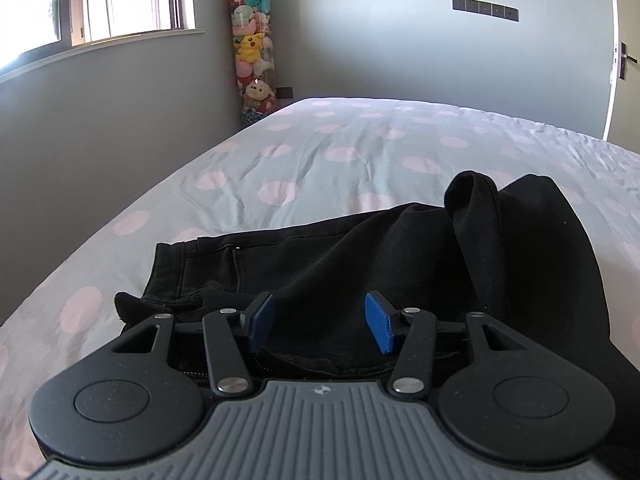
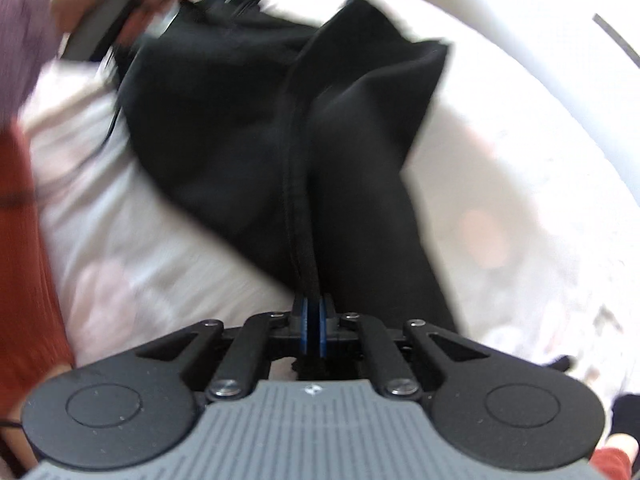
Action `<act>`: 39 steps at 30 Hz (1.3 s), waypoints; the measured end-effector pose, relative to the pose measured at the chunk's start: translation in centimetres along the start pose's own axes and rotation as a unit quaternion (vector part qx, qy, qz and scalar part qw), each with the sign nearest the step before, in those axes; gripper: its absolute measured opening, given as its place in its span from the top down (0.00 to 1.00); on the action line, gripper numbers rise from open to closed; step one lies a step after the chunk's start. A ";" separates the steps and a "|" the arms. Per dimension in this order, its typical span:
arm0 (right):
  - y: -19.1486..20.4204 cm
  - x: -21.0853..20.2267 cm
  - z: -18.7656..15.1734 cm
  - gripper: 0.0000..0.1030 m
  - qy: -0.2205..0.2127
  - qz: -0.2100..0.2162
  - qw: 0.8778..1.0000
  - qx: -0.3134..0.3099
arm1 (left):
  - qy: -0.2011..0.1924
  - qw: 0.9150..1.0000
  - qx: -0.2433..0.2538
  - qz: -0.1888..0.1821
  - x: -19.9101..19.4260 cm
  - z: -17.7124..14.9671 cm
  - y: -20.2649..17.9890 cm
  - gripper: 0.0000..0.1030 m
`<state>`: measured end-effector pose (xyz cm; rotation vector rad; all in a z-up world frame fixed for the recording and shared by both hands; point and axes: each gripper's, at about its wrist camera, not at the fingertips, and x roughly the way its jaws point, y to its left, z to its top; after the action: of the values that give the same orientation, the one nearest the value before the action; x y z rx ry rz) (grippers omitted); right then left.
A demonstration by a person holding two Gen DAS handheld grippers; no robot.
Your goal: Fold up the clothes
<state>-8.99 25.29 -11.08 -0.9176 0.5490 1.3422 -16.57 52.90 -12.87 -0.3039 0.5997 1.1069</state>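
The right wrist view is smeared by motion blur. At its upper left, a hand (image 2: 80, 4) grips something dark, too blurred to identify. The black garment (image 2: 280, 128) runs under the camera housing, its near end hidden.

In the left wrist view, the garment's lower right part is cut off by the frame's edge.

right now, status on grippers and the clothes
Left gripper open over black trousers. Right gripper shut on their seam. Bed, nothing in the way.

No words, numbers or brand names could be read in either view. Only a small round emblem without letters stood on the grey ribbed body of the left gripper (image 1: 320, 320), and a similar blurred mark on the right gripper (image 2: 314, 328).
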 end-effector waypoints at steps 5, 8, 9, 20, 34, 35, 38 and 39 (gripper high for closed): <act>-6.7 -6.3 2.5 0.94 -0.073 -0.082 0.992 0.056 | 0.008 1.000 -0.023 0.010 0.3 0.1 1.0 0.42; -11.8 -8.6 3.8 0.94 -0.092 -0.151 0.981 0.079 | 0.011 1.000 -0.018 0.016 0.5 0.0 1.0 0.42; -13.5 -9.0 4.0 0.94 -0.095 -0.174 0.976 0.087 | 0.012 1.000 -0.016 0.017 0.6 -0.1 0.9 0.42; -28.6 -4.0 2.1 0.94 -0.050 -0.310 0.934 0.170 | 0.020 0.999 0.008 0.029 1.7 -0.6 0.6 0.42; -23.2 7.2 -9.3 0.94 0.103 -0.137 0.972 0.159 | 0.027 0.998 0.037 0.054 2.9 -0.8 -0.5 0.42; -22.2 7.4 -9.5 0.94 0.105 -0.116 0.976 0.149 | 0.027 0.997 0.039 0.056 3.0 -0.9 -0.6 0.42; -19.6 8.2 -10.0 0.92 0.114 -0.088 0.983 0.118 | 0.027 0.997 0.045 0.064 3.1 -1.1 -0.9 0.42; -19.5 8.2 -10.1 0.91 0.112 -0.089 0.983 0.114 | 0.025 0.996 0.047 0.065 3.1 -1.2 -0.9 0.42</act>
<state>13.03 22.33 -18.50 -0.9099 0.7594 0.9987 -15.16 54.21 -15.67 -0.2135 0.7225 1.1950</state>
